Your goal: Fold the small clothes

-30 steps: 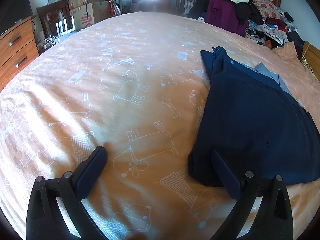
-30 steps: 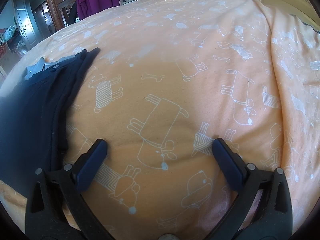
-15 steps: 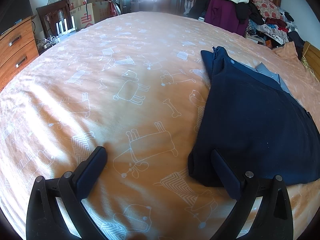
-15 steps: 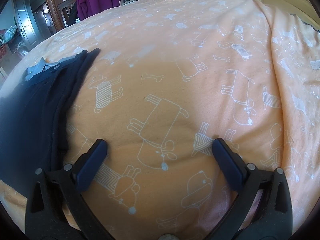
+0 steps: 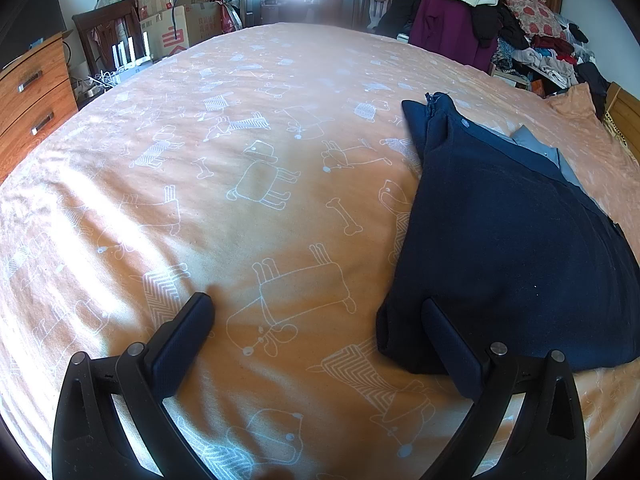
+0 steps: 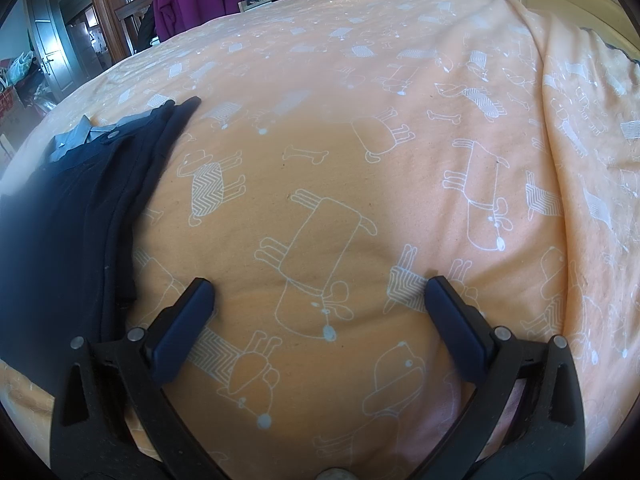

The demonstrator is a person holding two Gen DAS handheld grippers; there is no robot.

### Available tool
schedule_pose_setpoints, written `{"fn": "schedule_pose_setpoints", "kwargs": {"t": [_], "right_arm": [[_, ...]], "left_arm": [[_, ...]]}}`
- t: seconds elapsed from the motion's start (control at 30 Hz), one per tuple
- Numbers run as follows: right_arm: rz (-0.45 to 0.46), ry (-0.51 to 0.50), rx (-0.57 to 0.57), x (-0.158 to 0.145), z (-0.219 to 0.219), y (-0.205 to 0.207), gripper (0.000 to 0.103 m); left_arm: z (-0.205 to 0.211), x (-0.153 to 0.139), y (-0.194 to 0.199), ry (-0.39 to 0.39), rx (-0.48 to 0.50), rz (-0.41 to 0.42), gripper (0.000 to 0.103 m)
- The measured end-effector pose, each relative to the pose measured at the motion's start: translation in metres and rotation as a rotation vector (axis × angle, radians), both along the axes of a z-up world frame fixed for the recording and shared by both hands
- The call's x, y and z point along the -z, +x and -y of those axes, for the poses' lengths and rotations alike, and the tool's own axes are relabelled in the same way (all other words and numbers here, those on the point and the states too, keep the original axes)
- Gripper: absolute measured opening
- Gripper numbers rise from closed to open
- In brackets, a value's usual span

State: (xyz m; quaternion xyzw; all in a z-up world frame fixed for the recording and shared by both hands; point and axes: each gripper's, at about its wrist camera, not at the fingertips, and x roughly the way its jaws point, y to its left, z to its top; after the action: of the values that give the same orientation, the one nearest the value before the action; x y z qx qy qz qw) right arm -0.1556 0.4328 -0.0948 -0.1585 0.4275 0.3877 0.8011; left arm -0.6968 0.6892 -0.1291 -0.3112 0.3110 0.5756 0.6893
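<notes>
A folded navy garment (image 5: 508,248) is seen lying flat on the bed (image 5: 248,128), which is covered by an orange sheet printed with white dogs and bones. In the left wrist view the garment is found at about 3 o'clock; in the right wrist view it is placed at 9 o'clock. The left gripper (image 5: 316,316) is held with jaws released, its right finger overlapping the garment's near corner. The right gripper (image 6: 320,292) is likewise spread wide, with bare sheet between its jaws and nothing grasped.
</notes>
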Motion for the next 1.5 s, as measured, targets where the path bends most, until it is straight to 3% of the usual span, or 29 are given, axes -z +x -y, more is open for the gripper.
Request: {"fn": "schedule_pose_setpoints", "kwargs": {"t": [0.43,0.7,0.83,0.93,1.03,1.07,1.1,1.17,1.33,1.5], "right_arm": [[-0.001,0.0,0.0,0.0,0.0,0.0,0.103],[-0.002,0.001,-0.001,0.001,-0.001,0.0,0.103],[-0.001,-0.001,-0.001,0.001,-0.002,-0.001,0.103],[-0.001,-0.002,-0.001,0.002,-0.004,-0.001,0.103],[-0.001,-0.003,-0.001,0.002,-0.004,-0.001,0.103],[-0.001,-0.002,-0.001,0.002,-0.004,-0.001,0.103],[-0.001,-0.002,-0.001,0.002,-0.004,-0.001,0.103],[-0.002,-0.002,-0.001,0.002,-0.004,-0.001,0.103],[-0.001,-0.003,-0.001,0.002,-0.004,-0.001,0.103],[-0.003,-0.004,-0.003,0.003,-0.006,0.001,0.103]], "left_arm": [[-0.001,0.0,0.0,-0.007,0.0,0.002,0.103],[0.013,-0.011,0.001,-0.097,0.009,0.021,0.102],[0.052,-0.028,0.006,-0.1,0.075,0.189,0.102],[0.075,-0.028,0.004,-0.14,0.081,0.397,0.101],[0.079,-0.021,0.002,-0.178,0.067,0.592,0.094],[0.074,-0.018,0.003,-0.191,0.061,0.644,0.085],[0.068,-0.017,0.005,-0.201,0.056,0.672,0.076],[0.055,-0.012,0.01,-0.231,0.035,0.719,0.073],[0.03,0.0,0.021,-0.275,-0.025,0.778,0.072],[0.018,0.005,0.021,-0.25,-0.093,0.8,0.072]]}}
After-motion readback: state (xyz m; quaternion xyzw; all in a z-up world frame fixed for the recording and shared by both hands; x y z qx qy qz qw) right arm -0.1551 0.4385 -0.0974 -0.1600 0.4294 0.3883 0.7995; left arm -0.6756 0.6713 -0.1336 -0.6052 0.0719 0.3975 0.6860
